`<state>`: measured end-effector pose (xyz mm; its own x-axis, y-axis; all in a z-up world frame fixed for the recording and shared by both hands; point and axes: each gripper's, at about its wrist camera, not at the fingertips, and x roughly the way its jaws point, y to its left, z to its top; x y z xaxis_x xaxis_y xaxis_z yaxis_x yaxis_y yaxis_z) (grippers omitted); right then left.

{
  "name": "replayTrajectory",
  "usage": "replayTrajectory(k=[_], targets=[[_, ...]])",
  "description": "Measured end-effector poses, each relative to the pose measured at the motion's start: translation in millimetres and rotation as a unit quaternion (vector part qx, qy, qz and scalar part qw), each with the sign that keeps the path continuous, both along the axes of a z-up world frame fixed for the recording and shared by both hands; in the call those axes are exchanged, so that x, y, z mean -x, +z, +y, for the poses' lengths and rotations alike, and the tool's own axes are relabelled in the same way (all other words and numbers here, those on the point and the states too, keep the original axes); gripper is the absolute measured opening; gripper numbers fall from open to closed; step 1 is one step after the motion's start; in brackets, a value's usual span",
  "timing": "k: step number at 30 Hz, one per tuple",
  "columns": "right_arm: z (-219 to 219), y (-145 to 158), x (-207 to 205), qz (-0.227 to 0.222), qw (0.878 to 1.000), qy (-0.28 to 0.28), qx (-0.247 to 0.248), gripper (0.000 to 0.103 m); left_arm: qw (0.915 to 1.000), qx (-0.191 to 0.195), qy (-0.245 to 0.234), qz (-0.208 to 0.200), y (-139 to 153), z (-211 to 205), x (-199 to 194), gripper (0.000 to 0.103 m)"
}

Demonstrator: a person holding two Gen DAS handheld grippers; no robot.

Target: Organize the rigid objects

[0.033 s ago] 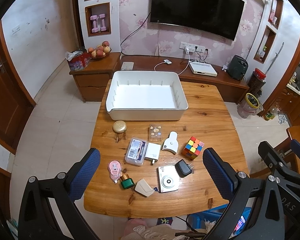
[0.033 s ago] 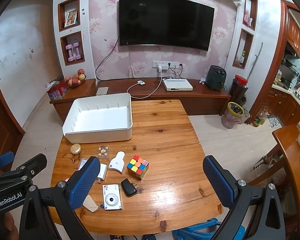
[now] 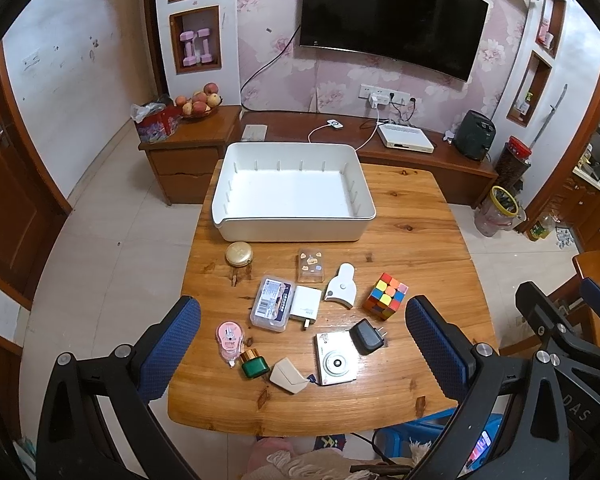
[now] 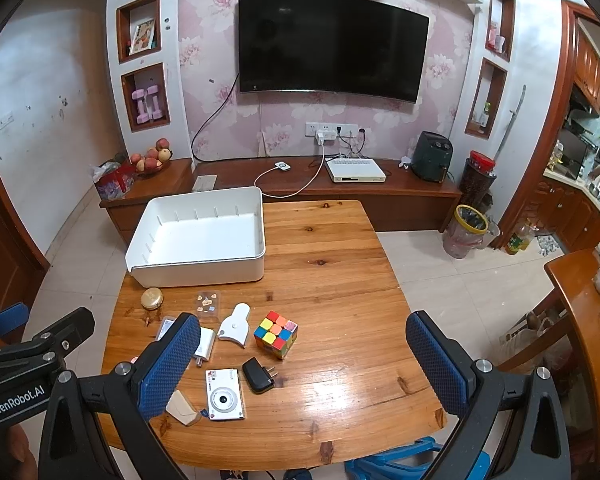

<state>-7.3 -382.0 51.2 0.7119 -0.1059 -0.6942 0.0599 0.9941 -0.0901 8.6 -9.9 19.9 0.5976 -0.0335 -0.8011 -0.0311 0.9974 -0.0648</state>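
Note:
An empty white bin (image 3: 292, 196) (image 4: 198, 246) stands at the far left of the wooden table (image 3: 420, 240). Small objects lie before it: a colour cube (image 3: 385, 296) (image 4: 275, 334), white camera (image 3: 335, 362) (image 4: 224, 395), black charger (image 3: 366, 337) (image 4: 257, 374), white charger (image 3: 305, 304), clear case (image 3: 271, 302), gold tin (image 3: 239, 253), green bottle (image 3: 254, 365), pink tape roller (image 3: 229, 338). My left gripper (image 3: 302, 350) is open above the near objects. My right gripper (image 4: 302, 354) is open, right of the left one, above the table's middle.
A low wooden cabinet (image 4: 340, 188) runs behind the table under a wall TV (image 4: 332, 42). A blue stool (image 4: 400, 462) is at the near edge. A second wooden table (image 4: 580, 292) stands to the right. The right half of the table holds nothing.

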Motion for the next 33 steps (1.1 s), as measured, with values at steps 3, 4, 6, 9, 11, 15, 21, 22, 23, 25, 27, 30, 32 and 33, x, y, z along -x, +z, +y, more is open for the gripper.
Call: replayTrajectory(k=[3,4,6,9,11,15,21,22,23,25,27,30,32,33], targets=[[0.9,4.9,1.9,-0.003,1.0,-0.001,0.001,0.103,1.0,0.002,-0.002,-0.004,2.3,-1.4,-2.2,0.102],[1.2,6.2,2.3,-0.004,1.0,-0.002,0.001,0.103,1.0,0.002,-0.003,-0.005,2.5,-1.5,-2.7,0.102],[1.4,6.2,2.4,-0.004,1.0,-0.002,0.001,0.103,1.0,0.002,-0.003,-0.008,2.0,-0.9,-2.2,0.102],[1.4,5.8,2.4,-0.003,1.0,-0.002,0.001,0.103,0.9999,0.005,-0.004,-0.012,-1.4,4.0,4.9,0.102],[1.3,4.8,3.1,-0.003,1.0,-0.001,0.001,0.103,0.9999,0.004,-0.003,-0.012,-1.5,3.8,5.6,0.102],[5.1,7.6,1.2,0.001,1.0,0.001,0.001,0.103,0.9999,0.006,-0.004,-0.012,-1.0,2.7,5.5,0.102],[11.5,3.1,-5.3,0.016,1.0,0.009,-0.007,0.103,0.9998,0.014,-0.001,-0.011,-2.0,5.3,4.3,0.102],[11.4,1.1,-5.3,0.017,1.0,0.011,-0.013,0.103,0.9999,0.014,-0.002,-0.009,-2.5,5.7,4.7,0.102],[11.7,1.3,-6.1,0.018,1.0,0.012,-0.016,0.103,0.9999,0.015,-0.001,-0.006,-3.0,6.4,3.7,0.102],[13.6,-0.8,-7.5,0.02,1.0,0.013,-0.018,0.103,0.9998,0.019,0.0,0.0,-3.6,10.0,1.5,0.102],[16.0,-2.4,-9.2,0.023,0.999,0.014,-0.018,0.103,0.9997,0.023,0.002,0.007,-5.0,12.5,0.0,0.102],[19.7,-6.3,-12.2,0.03,0.999,0.014,-0.017,0.103,0.9995,0.022,0.006,0.022,-12.2,24.1,-3.1,0.102],[22.8,-11.3,-15.1,0.037,0.999,0.016,-0.016,0.103,0.9994,0.014,0.008,0.03,-17.0,25.1,-5.8,0.102],[24.4,-13.6,-16.5,0.04,0.999,0.017,-0.015,0.103,0.9993,0.012,0.008,0.035,-19.3,25.8,-7.2,0.102]])
